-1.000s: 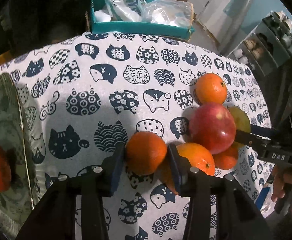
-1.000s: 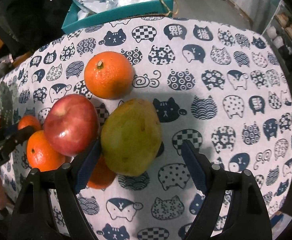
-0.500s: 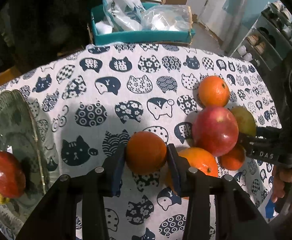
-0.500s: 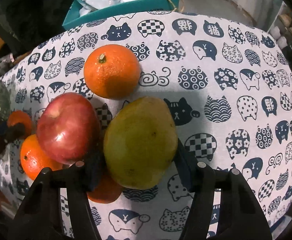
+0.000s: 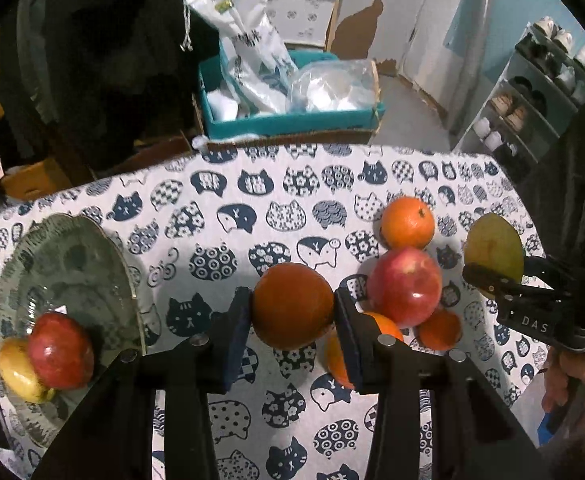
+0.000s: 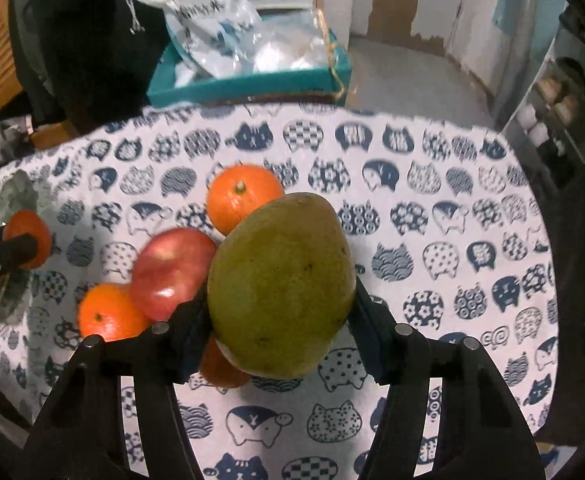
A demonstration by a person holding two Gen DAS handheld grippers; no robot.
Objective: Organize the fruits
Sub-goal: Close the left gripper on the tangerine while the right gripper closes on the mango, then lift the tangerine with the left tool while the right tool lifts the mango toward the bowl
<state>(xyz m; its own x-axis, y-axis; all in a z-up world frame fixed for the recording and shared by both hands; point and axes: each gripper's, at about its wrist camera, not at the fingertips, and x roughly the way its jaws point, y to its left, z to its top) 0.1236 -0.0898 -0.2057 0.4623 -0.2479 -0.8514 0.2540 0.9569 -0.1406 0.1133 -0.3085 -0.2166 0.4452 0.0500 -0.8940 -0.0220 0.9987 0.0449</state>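
My left gripper [image 5: 292, 320] is shut on an orange [image 5: 292, 305] and holds it above the cat-print tablecloth [image 5: 220, 200]. My right gripper [image 6: 280, 320] is shut on a green mango [image 6: 282, 280], lifted off the cloth; it also shows in the left wrist view [image 5: 494, 246]. On the cloth lie a red apple [image 5: 406, 286], an orange [image 5: 407, 222] behind it, and two more oranges [image 5: 440, 330] partly hidden. A glass plate [image 5: 72, 272] at the left holds a red apple [image 5: 60, 350] and a yellow fruit [image 5: 16, 368].
A teal box [image 5: 292, 120] with plastic bags stands beyond the table's far edge. A shoe rack [image 5: 532, 100] is at the right. The person's hand [image 5: 572, 380] holds the right gripper's handle.
Both grippers have risen. The left carried its orange up off the cloth. The right closed on the mango and lifted it away from the fruit pile.
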